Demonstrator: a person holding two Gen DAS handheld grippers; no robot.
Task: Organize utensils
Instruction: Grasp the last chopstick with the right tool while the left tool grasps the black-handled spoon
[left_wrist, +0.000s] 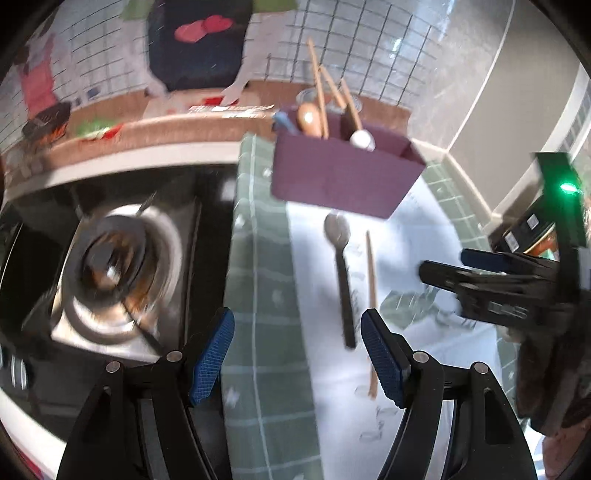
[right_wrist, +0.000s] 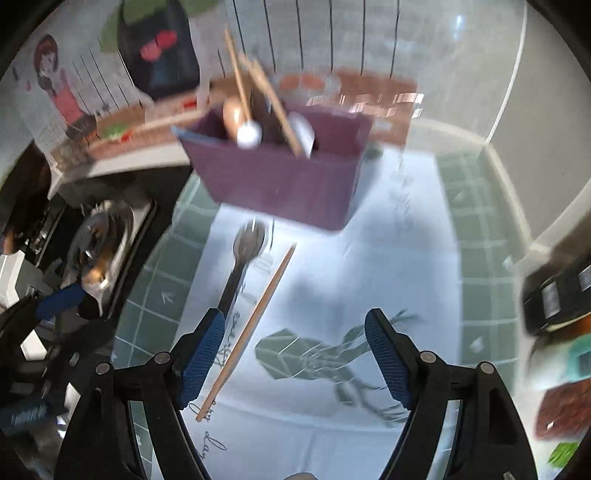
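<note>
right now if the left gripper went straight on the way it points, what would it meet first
Probably the spoon. The left gripper is open and empty, and the spoon's dark handle lies ahead between its fingers, with the chopstick just to its right and the purple box beyond. Depth is unclear, so it may pass above it.

Spoon (left_wrist: 341, 273) and chopstick (left_wrist: 371, 314) side by side on paper sheet (left_wrist: 424, 350), holder box (left_wrist: 343, 173) behind them with utensils inside, stove burner (left_wrist: 110, 273) to the left
</note>
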